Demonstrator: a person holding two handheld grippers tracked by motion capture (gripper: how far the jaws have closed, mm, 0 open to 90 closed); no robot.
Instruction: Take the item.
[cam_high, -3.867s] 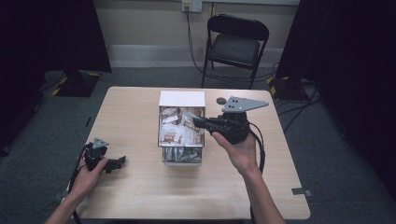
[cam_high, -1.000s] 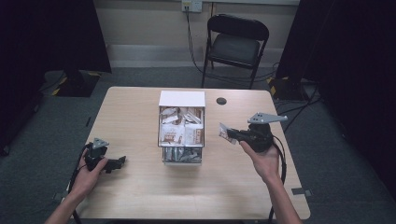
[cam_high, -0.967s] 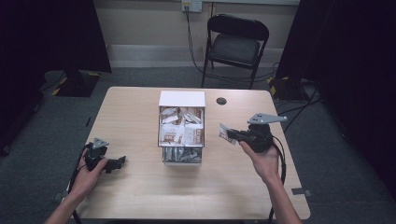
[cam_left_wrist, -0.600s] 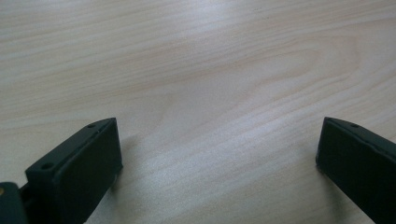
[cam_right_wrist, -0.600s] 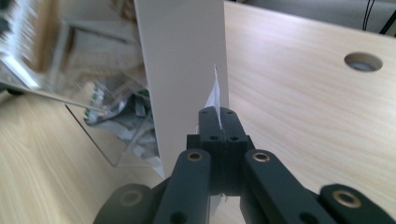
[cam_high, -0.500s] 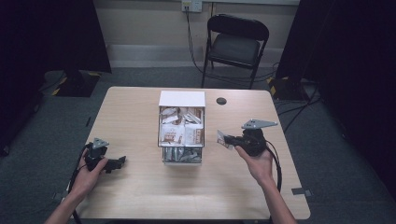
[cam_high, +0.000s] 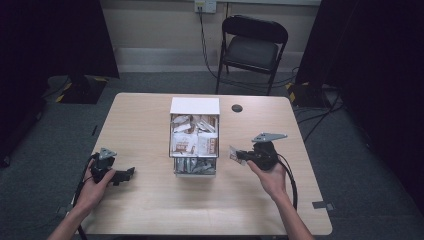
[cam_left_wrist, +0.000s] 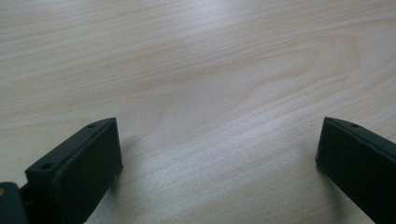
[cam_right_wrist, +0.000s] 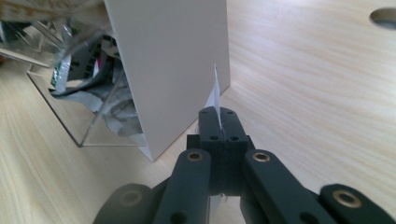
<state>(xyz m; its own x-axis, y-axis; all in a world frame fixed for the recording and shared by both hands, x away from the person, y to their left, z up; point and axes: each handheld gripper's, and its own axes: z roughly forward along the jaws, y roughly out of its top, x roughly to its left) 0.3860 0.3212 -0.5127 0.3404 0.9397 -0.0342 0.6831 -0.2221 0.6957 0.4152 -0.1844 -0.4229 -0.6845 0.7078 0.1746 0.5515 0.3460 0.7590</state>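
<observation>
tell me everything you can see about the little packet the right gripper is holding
The packet is a thin, flat, white sachet, seen edge-on in the right gripper view, where it stands upright, pinched between the shut jaws of the right gripper. Its top sticks out past the jaw tips and a sliver shows below them. In the high view it looks pale with faint print, too small to read. It is held above the table, just right of the box of packets, touching neither.
</observation>
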